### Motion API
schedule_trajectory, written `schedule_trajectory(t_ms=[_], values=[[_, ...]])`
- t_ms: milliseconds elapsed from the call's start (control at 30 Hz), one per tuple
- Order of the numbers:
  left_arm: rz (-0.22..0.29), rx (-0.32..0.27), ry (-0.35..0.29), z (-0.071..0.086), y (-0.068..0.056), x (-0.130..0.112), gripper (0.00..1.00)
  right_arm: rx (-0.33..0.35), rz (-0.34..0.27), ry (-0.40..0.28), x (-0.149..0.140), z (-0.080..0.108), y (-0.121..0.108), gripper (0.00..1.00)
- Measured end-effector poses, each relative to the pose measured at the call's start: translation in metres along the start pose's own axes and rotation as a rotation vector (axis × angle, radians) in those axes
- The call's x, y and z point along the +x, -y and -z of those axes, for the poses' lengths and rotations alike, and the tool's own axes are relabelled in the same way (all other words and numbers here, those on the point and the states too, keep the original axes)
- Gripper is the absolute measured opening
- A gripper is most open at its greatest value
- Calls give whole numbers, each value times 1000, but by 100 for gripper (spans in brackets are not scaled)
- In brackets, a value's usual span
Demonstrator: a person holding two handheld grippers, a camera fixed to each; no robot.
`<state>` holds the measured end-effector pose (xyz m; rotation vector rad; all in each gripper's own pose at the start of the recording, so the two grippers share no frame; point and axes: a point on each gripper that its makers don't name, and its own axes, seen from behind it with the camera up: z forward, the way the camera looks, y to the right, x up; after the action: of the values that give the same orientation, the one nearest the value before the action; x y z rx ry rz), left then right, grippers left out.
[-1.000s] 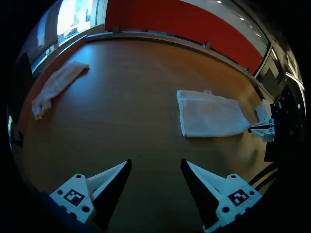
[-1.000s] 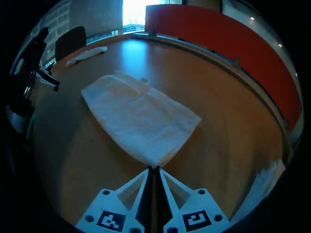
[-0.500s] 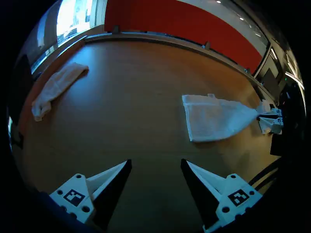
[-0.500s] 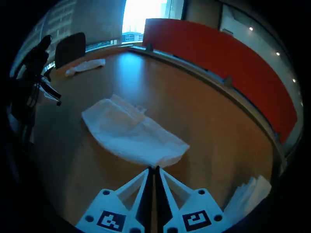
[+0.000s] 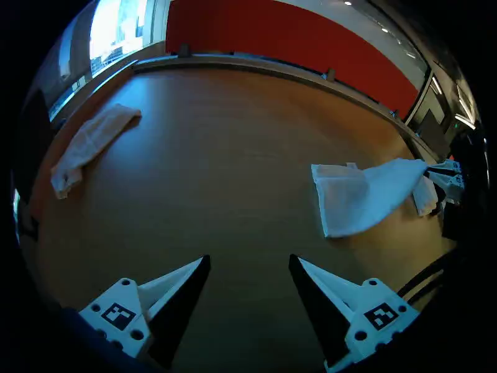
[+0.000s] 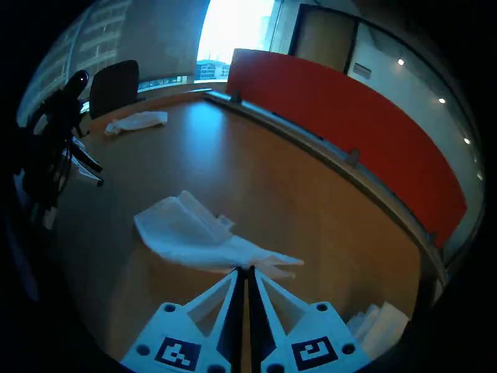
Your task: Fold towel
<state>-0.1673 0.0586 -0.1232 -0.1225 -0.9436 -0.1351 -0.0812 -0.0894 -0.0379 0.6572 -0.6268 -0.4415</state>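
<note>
White claw (image 5: 248, 257); black square markers (image 5: 118, 315)

Towel (image 5: 354, 199) lies on table (image 5: 217, 155) at right, one corner pinched by right gripper (image 6: 244, 272); second towel (image 5: 87, 146) lies far left.

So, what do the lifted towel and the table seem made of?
The towel: soft white cloth, likely cotton terry; it drapes and creases where the right tool lifts its corner. The table: wood or wood-look laminate, smooth satin finish, faint grain and window glare.
</note>
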Motion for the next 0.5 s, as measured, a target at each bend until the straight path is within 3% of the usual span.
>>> schedule_trajectory(t_ms=[500], values=[[-4,-4,-3,-1,-4,4,94,-10,20,-20,14,10,-9,6]])
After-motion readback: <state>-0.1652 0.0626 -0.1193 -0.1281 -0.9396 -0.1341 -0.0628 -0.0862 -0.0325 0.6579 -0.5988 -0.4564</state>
